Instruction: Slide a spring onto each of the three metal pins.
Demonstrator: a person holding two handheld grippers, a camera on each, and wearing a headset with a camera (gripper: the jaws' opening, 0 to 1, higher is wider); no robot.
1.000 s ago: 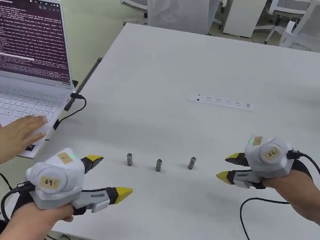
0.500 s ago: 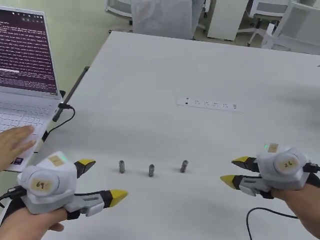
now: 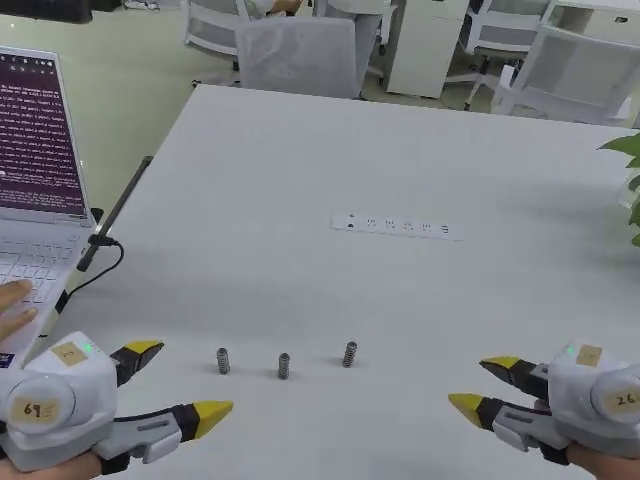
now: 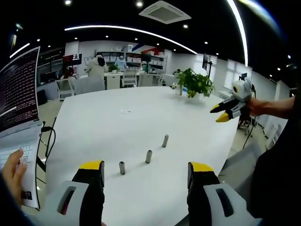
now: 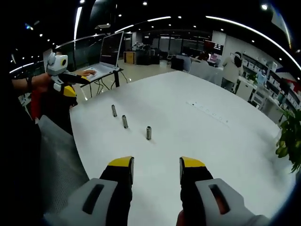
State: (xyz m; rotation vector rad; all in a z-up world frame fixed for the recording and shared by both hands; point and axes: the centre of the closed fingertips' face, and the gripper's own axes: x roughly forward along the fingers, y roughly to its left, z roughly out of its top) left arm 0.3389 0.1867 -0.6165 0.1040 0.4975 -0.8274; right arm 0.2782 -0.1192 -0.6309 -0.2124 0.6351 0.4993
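On the white-bodied left claw (image 3: 178, 380) we read a round sticker (image 3: 38, 410) handwritten "69"; its yellow-tipped black jaws stand wide apart and hold nothing. The matching right claw (image 3: 481, 384) carries a sticker marked "26" (image 3: 612, 400); its jaws are parted too, a little less widely, and are likewise empty. Between the two claws, well apart from both, three small grey metal coil springs (image 3: 284, 366) stand upright in a row on the broad white surface (image 3: 300, 160); we cannot tell whether a pin sits inside each. Farther out lies a long white power strip (image 3: 397, 226). At the left edge an open silver laptop (image 3: 35, 140) shows pale text on a purple screen, too small for us to read, with a black cable (image 3: 100, 250) beside it and a hand (image 3: 12, 305) resting on its keys.
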